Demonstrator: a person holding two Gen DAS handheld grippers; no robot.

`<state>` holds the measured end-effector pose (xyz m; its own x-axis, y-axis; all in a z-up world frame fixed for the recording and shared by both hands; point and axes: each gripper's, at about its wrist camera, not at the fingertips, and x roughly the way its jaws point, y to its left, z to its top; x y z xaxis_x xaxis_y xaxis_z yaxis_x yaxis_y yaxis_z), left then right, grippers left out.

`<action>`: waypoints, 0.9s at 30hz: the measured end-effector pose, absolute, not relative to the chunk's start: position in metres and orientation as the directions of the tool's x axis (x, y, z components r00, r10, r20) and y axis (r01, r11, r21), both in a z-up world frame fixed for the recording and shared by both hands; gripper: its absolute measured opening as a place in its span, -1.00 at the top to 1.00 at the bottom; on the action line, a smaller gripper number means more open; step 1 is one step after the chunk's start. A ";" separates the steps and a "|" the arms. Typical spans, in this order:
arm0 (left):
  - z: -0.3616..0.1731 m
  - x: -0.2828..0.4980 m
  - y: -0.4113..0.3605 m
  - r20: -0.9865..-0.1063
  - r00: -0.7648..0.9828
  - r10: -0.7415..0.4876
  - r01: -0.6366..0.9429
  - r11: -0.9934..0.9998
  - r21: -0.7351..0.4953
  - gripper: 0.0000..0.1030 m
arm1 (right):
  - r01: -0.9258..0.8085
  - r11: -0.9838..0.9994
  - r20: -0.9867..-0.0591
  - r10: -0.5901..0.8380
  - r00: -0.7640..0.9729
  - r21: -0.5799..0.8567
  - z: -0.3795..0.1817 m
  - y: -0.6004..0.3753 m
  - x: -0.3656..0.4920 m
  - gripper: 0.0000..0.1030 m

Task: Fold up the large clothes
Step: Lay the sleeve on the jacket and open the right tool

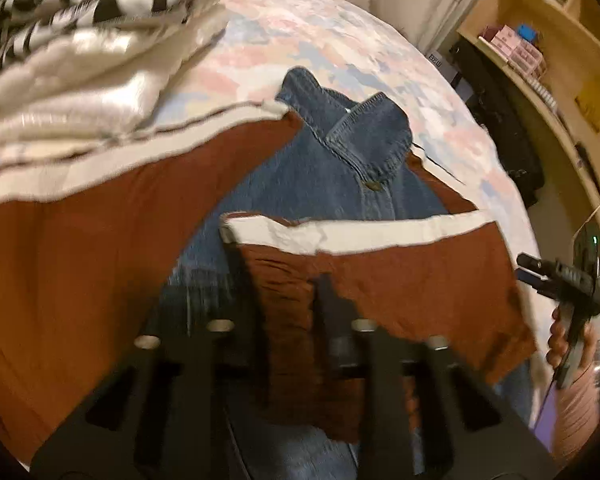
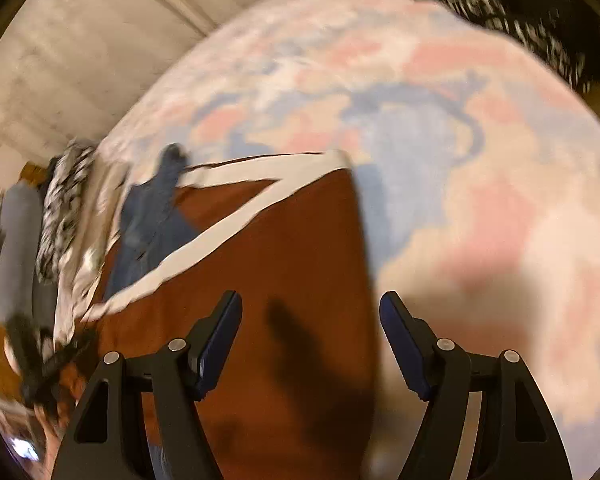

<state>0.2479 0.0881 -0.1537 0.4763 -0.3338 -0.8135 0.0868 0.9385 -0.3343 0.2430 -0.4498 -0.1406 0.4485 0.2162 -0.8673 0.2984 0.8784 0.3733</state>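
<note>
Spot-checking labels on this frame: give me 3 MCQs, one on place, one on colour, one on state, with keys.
1. Where does the denim shirt lie?
A. on the shelf
B. on the bed, partly under the brown cloth
C. on the floor

2. What colour is the brown cloth's band?
A. white
B. green
C. black

3. How are the right gripper's fingers?
A. shut on the shirt
B. shut on nothing
C. open, holding nothing

Key:
1 B: the collar shows on the bedspread, with brown cloth lapping over the shirt.
2 A: a white strip runs along the cloth's edge.
3 C: the right wrist view shows a wide gap between the fingers, with nothing between them.
</note>
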 end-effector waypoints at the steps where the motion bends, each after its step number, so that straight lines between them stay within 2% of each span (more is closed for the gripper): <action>1: -0.150 0.250 0.086 -0.806 0.492 -0.328 0.093 0.941 -0.326 0.70 | 0.312 0.866 -0.870 0.237 0.432 0.391 -0.151 -0.456 0.256 -0.40; 3: -0.140 0.253 0.081 -0.792 0.536 -0.293 0.107 0.954 -0.281 0.73 | 0.313 0.855 -0.872 0.273 0.406 0.414 -0.166 -0.459 0.273 -0.26; 5: -0.131 0.255 0.078 -0.770 0.579 -0.267 0.110 0.962 -0.252 0.74 | 0.262 0.881 -0.869 0.266 0.417 0.395 -0.168 -0.453 0.279 0.91; 8: -0.123 0.259 0.079 -0.735 0.630 -0.249 0.100 0.965 -0.241 0.75 | 0.230 0.910 -0.848 0.198 0.492 0.346 -0.147 -0.448 0.281 0.94; 10: -0.134 0.264 0.077 -0.754 0.623 -0.209 0.081 0.976 -0.204 0.74 | 0.246 0.924 -0.825 0.114 0.553 0.293 -0.133 -0.450 0.280 0.94; 13: -0.171 0.276 0.074 -0.822 0.548 -0.155 0.060 0.987 -0.147 0.72 | 0.272 0.932 -0.868 0.078 0.491 0.238 -0.148 -0.452 0.288 0.94; 15: -0.185 0.278 0.075 -0.842 0.521 -0.141 0.046 0.990 -0.137 0.62 | 0.261 0.945 -0.887 0.060 0.458 0.198 -0.154 -0.447 0.290 0.88; 16: -0.183 0.276 0.077 -0.837 0.528 -0.143 0.044 0.989 -0.141 0.62 | 0.257 0.949 -0.893 0.049 0.447 0.181 -0.150 -0.445 0.293 0.77; 18: -0.177 0.275 0.078 -0.846 0.518 -0.127 0.035 0.991 -0.128 0.50 | 0.271 0.948 -0.899 0.036 0.437 0.169 -0.140 -0.444 0.293 0.49; 19: -0.173 0.274 0.077 -0.853 0.510 -0.114 0.039 0.993 -0.110 0.46 | 0.277 0.947 -0.895 0.022 0.445 0.160 -0.129 -0.442 0.292 0.17; 20: -0.169 0.271 0.076 -0.858 0.505 -0.099 0.050 0.995 -0.085 0.38 | 0.280 0.948 -0.889 0.004 0.458 0.149 -0.125 -0.441 0.284 -0.06; 22: -0.157 0.260 0.075 -0.856 0.513 -0.063 0.080 0.996 -0.025 0.37 | 0.280 0.954 -0.859 -0.053 0.510 0.107 -0.103 -0.429 0.264 -0.15; 24: -0.141 0.248 0.074 -0.846 0.532 -0.040 0.102 0.995 0.017 0.37 | 0.257 0.960 -0.843 -0.049 0.535 0.107 -0.083 -0.417 0.257 -0.15; 27: -0.117 0.234 0.078 -0.836 0.544 -0.071 0.092 0.995 -0.025 0.37 | 0.209 0.967 -0.837 0.007 0.547 0.144 -0.073 -0.392 0.232 -0.14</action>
<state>0.2340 0.0782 -0.1174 0.5437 -0.0712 -0.8362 0.0923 0.9954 -0.0247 0.2325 -0.3921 -0.0731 0.5472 0.0065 -0.8369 0.2093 0.9671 0.1444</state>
